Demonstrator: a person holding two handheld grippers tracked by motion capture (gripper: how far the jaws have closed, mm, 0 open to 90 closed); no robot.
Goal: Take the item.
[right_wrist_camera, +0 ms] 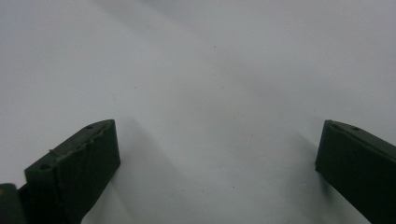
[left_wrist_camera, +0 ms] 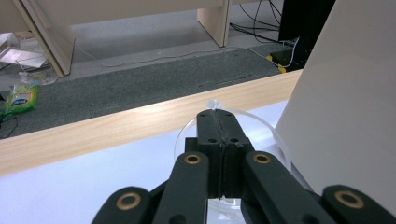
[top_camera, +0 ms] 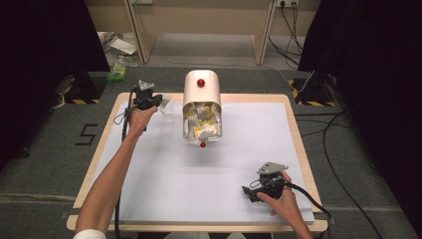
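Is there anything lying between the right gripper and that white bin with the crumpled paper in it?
Nothing visible does. The right gripper rests open near the front right of the white mat, and only bare mat runs from it to the bin. The left gripper, shut on a clear lid, is off to the bin's left.

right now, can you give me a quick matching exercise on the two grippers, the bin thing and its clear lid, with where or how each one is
Things:
1. left gripper
2. right gripper
3. cream round-topped container with a red knob
4. clear round plastic lid

States:
a. lying on its side, crumpled white and yellow paper at its mouth
b. jaws wide open, resting low at the near right of the white table
c. pinched at its rim between black jaws
d. jaws shut, at the far left beside the container

Pairs: 1-d, 2-b, 3-a, 4-c
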